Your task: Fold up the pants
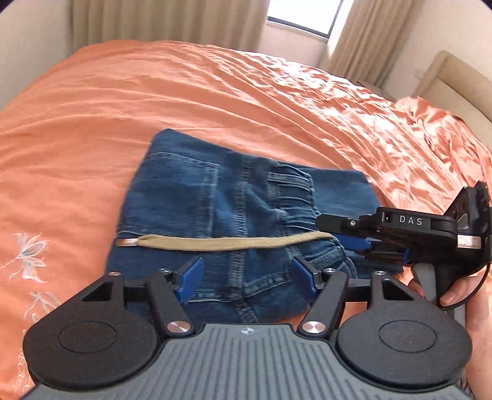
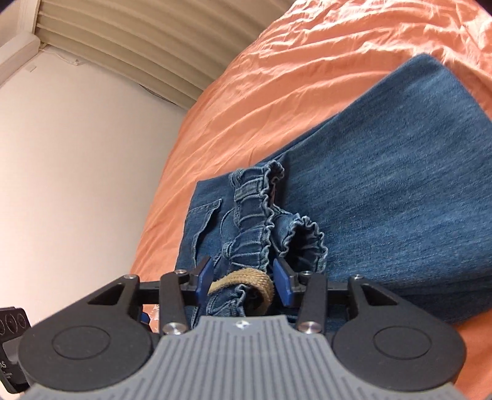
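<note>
Blue denim pants (image 1: 240, 209) lie folded into a compact bundle on the orange bedsheet (image 1: 153, 92). A tan drawstring (image 1: 227, 243) stretches across them from the elastic waistband. My left gripper (image 1: 246, 277) hovers open just above the near edge of the pants, holding nothing. My right gripper (image 1: 344, 238) comes in from the right, its blue pads at the waistband end of the drawstring. In the right wrist view the pants (image 2: 384, 190) fill the frame, and my right gripper (image 2: 243, 281) stands partly open around the gathered waistband (image 2: 255, 221) and a loop of the drawstring (image 2: 246, 278).
The orange bedsheet (image 2: 276, 77) is rumpled, with white embroidery (image 1: 27, 255) at the left. Beige curtains (image 1: 153, 18) and a window (image 1: 304, 15) stand behind the bed. A beige headboard (image 1: 452, 83) is at the far right. A white wall (image 2: 77, 154) is left of the bed.
</note>
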Demonstrator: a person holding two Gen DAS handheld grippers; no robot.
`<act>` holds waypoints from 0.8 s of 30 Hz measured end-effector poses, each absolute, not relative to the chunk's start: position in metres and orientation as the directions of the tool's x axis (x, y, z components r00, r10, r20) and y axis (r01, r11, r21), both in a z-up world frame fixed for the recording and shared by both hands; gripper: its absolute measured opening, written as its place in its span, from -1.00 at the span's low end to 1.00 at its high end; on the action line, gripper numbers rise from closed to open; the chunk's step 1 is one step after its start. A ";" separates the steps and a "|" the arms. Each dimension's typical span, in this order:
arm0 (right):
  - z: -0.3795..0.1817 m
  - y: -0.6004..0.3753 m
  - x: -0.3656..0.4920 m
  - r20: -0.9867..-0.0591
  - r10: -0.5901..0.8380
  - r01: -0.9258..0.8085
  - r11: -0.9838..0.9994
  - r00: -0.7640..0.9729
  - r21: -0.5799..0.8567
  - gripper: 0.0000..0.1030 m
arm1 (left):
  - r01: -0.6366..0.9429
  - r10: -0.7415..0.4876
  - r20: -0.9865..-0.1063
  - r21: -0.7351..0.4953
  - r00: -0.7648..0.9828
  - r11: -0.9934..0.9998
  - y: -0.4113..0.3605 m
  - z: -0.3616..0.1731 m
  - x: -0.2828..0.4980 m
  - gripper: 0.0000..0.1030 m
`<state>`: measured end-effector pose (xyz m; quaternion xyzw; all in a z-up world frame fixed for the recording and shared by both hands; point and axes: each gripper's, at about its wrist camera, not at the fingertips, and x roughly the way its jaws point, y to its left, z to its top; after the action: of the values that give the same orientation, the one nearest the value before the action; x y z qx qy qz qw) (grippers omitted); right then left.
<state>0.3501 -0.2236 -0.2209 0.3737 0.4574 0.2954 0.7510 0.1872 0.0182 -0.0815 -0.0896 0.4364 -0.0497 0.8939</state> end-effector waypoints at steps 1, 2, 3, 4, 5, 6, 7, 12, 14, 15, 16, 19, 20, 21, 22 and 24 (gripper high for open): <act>-0.225 -0.219 0.352 -0.467 0.794 -0.089 0.538 0.390 0.838 -0.37 | -0.004 -0.159 -0.770 -0.205 0.617 0.979 0.022 -0.080 0.186 0.48; -0.227 -0.216 0.353 -0.483 0.788 -0.082 0.549 0.382 0.832 -0.39 | -0.018 -0.155 -0.768 -0.211 0.621 0.977 0.025 -0.079 0.186 0.48; -0.227 -0.214 0.352 -0.505 0.769 -0.083 0.577 0.392 0.813 -0.58 | -0.033 -0.157 -0.764 -0.227 0.626 0.973 0.029 -0.078 0.184 0.46; -0.225 -0.213 0.351 -0.510 0.760 -0.099 0.590 0.402 0.801 -0.77 | -0.044 -0.164 -0.761 -0.244 0.628 0.969 0.031 -0.077 0.183 0.45; -0.220 -0.215 0.348 -0.487 0.768 -0.124 0.578 0.415 0.806 -0.82 | -0.052 -0.168 -0.758 -0.257 0.630 0.965 0.033 -0.076 0.182 0.43; -0.214 -0.217 0.346 -0.445 0.787 -0.153 0.548 0.427 0.822 -0.91 | -0.061 -0.168 -0.752 -0.266 0.637 0.962 0.035 -0.074 0.180 0.42; -0.204 -0.219 0.342 -0.385 0.815 -0.204 0.504 0.433 0.839 -0.94 | -0.068 -0.161 -0.747 -0.266 0.645 0.962 0.036 -0.072 0.178 0.41; -0.148 -0.208 0.298 -0.258 0.870 -0.496 0.458 0.421 0.738 -0.95 | -0.079 -0.145 -0.685 -0.286 0.714 0.955 0.045 -0.056 0.166 0.33; -0.151 -0.205 0.287 -0.304 0.867 -0.488 0.479 0.395 0.730 -0.95 | -0.067 -0.166 -0.669 -0.308 0.724 0.949 0.046 -0.052 0.166 0.33; -0.156 -0.206 0.284 -0.345 0.857 -0.461 0.501 0.383 0.732 -0.95 | -0.057 -0.178 -0.668 -0.314 0.722 0.948 0.046 -0.051 0.167 0.33; -0.162 -0.207 0.281 -0.380 0.846 -0.431 0.522 0.374 0.736 -0.96 | -0.048 -0.186 -0.670 -0.314 0.718 0.948 0.044 -0.050 0.169 0.33; -0.181 -0.217 0.282 -0.450 0.828 -0.322 0.549 0.336 0.771 -0.97 | -0.027 -0.198 -0.690 -0.301 0.697 0.953 0.034 -0.054 0.178 0.32; -0.191 -0.222 0.284 -0.479 0.819 -0.274 0.562 0.315 0.780 -0.97 | -0.021 -0.202 -0.701 -0.296 0.684 0.955 0.030 -0.058 0.183 0.29; -0.199 -0.223 0.286 -0.513 0.803 -0.238 0.585 0.303 0.775 -0.97 | -0.016 -0.207 -0.710 -0.293 0.673 0.956 0.027 -0.062 0.187 0.27; -0.207 -0.223 0.287 -0.554 0.781 -0.208 0.615 0.288 0.760 -0.97 | -0.011 -0.209 -0.719 -0.289 0.663 0.957 0.024 -0.066 0.191 0.26; -0.224 -0.215 0.291 -0.637 0.729 -0.184 0.682 0.249 0.708 -0.97 | -0.004 -0.212 -0.741 -0.278 0.638 0.960 0.017 -0.078 0.200 0.21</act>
<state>0.2906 -0.2149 -0.2236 0.2568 0.5311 0.3053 0.7475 0.1997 0.0168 -0.0776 -0.1281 0.4217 -0.0580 0.8958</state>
